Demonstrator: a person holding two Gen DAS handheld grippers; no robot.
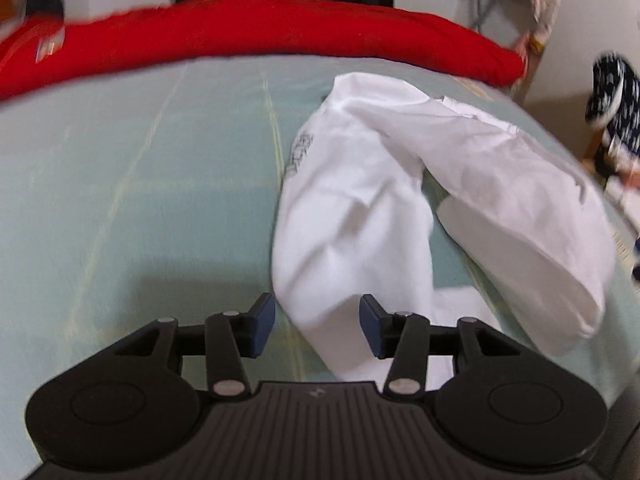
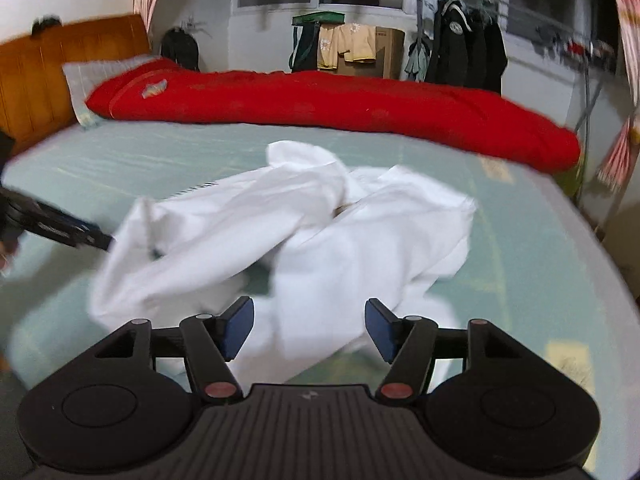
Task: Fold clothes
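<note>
Two views, both motion-blurred. Left wrist view: left gripper (image 1: 317,326) has its jaws parted, blue pads (image 1: 264,326) clear of any cloth, nothing clamped. White garment (image 1: 384,216) lies crumpled on the pale green bedsheet (image 1: 140,184), stretching from just ahead of the jaws away to the right; faint grey print near its upper left edge. Red duvet (image 1: 260,36) runs along the far side of the bed.

Right wrist view: right gripper (image 2: 310,328) jaws stand wide apart, nothing between the pads, held above the near edge of the white garment (image 2: 288,232), contact unclear. Garment sits mid-bed, bunched, on the bedsheet (image 2: 540,264). Left gripper (image 2: 102,240) shows at the garment's left edge, blurred. Red duvet (image 2: 340,108) behind, wooden headboard (image 2: 44,80) far left, dark jackets (image 2: 468,52) hanging at the back.
</note>
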